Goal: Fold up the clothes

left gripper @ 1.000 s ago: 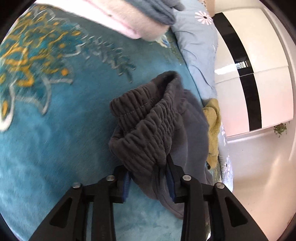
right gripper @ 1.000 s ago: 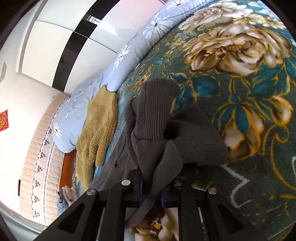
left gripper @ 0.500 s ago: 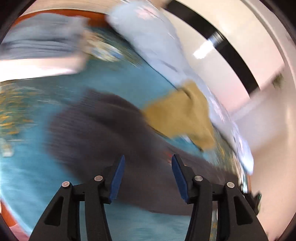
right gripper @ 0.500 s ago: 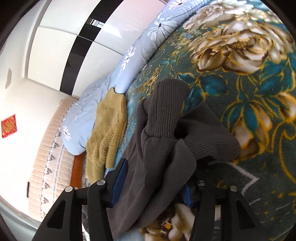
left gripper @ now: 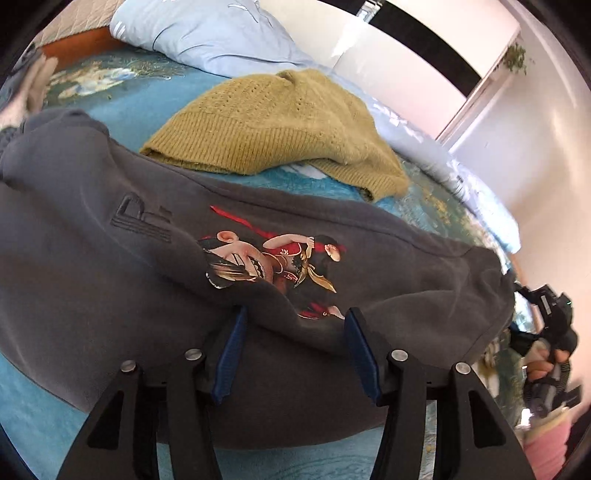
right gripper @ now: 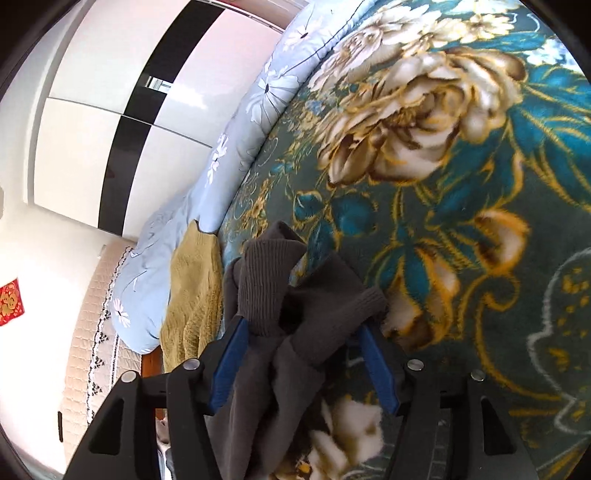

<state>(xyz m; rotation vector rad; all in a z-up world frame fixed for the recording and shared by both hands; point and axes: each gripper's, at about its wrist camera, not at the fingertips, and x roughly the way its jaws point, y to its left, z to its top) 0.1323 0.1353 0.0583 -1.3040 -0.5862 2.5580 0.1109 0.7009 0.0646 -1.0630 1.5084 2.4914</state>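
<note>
I'm over the bed now, and the dark grey trousers [left gripper: 155,280] lie stretched long across the teal floral blanket [right gripper: 480,206], cartoon print facing up. My left gripper [left gripper: 293,349] hovers right at the near edge of the cloth beside that print; its jaws stand wide apart, holding nothing, though the fabric bulges up between them. My right gripper [right gripper: 306,363] sits at the cuff end, and the two ribbed cuffs [right gripper: 273,284] are bunched together between its blue pads [right gripper: 227,363]. Those jaws are wide too, so I judge the cloth just rests there rather than being pinched.

Progress, as I read it: the trousers look doubled leg on leg and laid out along the blanket, so the first lengthwise fold seems done. Still left is bringing the cuff end up towards the waist, likely once or twice, and smoothing the ridge running under the print. Beyond the trousers, on the side away from me, a mustard knit sweater [left gripper: 280,122] lies crumpled and unfolded against the pale blue quilt [left gripper: 221,33], so that one waits its turn.
</note>
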